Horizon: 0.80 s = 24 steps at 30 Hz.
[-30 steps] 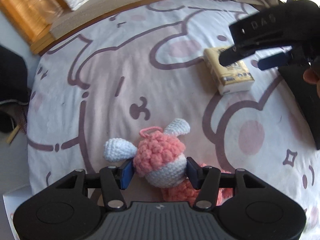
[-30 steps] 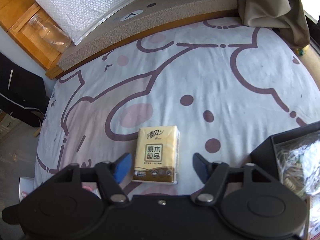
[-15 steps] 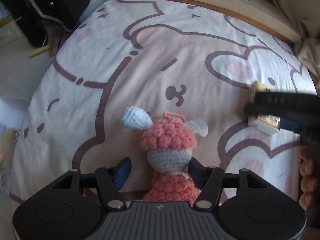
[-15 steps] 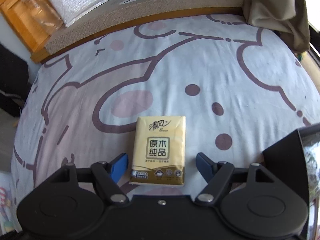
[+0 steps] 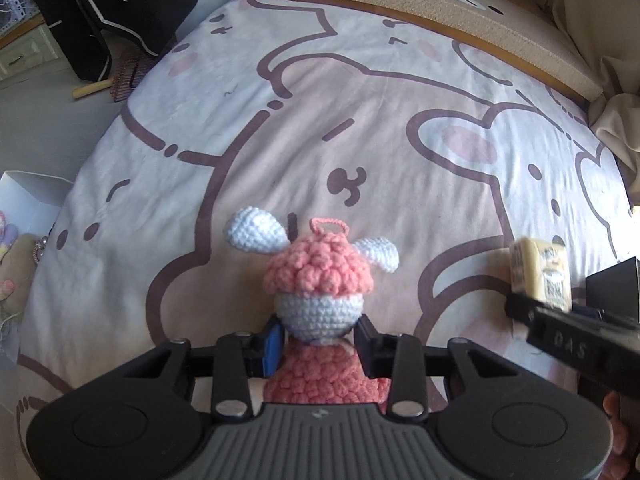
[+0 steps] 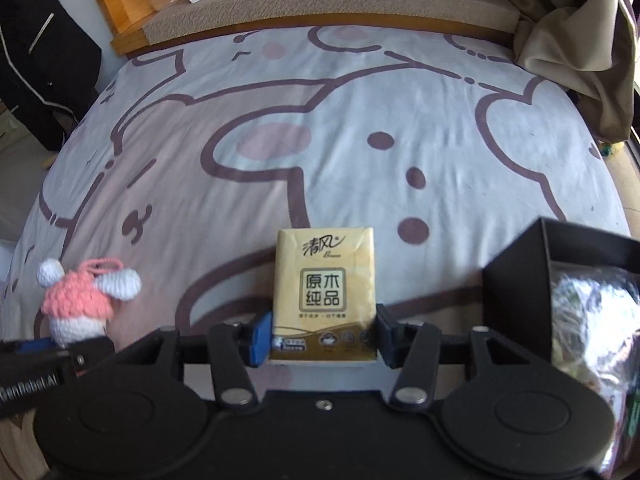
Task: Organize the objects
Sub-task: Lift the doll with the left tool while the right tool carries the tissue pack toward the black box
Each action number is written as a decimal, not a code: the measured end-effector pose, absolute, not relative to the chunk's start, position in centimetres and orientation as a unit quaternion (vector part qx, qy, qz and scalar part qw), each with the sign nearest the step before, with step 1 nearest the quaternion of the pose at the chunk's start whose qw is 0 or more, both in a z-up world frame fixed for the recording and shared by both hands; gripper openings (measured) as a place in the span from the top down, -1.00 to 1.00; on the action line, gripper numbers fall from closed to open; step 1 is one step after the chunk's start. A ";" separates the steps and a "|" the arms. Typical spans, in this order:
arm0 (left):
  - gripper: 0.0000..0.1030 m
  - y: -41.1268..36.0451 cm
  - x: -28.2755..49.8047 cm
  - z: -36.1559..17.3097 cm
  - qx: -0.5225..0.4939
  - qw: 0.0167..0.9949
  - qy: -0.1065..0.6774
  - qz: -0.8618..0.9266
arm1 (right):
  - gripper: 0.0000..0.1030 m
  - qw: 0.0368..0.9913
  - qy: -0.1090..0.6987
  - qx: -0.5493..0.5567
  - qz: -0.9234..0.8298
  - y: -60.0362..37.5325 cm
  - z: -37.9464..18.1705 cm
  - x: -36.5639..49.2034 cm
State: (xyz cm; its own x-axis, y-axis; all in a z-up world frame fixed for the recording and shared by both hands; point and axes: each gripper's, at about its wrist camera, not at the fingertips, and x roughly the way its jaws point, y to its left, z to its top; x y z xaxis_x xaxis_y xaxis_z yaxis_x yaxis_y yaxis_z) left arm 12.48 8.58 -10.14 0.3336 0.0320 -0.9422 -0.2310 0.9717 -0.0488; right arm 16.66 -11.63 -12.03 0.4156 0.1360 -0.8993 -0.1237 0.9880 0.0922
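My left gripper (image 5: 318,346) is shut on a pink and white crochet doll (image 5: 318,288) and holds it above the bed. The doll also shows in the right wrist view (image 6: 82,304) at the far left. My right gripper (image 6: 323,338) is shut on a yellow tissue pack (image 6: 324,292), lifted off the sheet. The pack also shows in the left wrist view (image 5: 540,276) at the right, held by the right gripper (image 5: 560,320).
A black box (image 6: 560,264) with a crinkly bag inside stands at the right. The bed sheet (image 6: 320,140) has a bear print. A beige cloth (image 6: 576,32) lies at the back right. A wooden headboard ledge (image 5: 420,4) runs along the far edge. Dark clothing (image 5: 112,12) hangs left.
Both grippers closed: the left on the doll, the right on the tissue pack. Both objects have been lifted. The left view swung left, away from the headboard.
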 end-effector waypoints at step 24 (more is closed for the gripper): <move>0.25 4.5 7.8 -0.8 -0.080 0.845 0.525 0.062 | -0.02 0.874 0.475 -0.020 0.099 -15.0 -1.7 8.6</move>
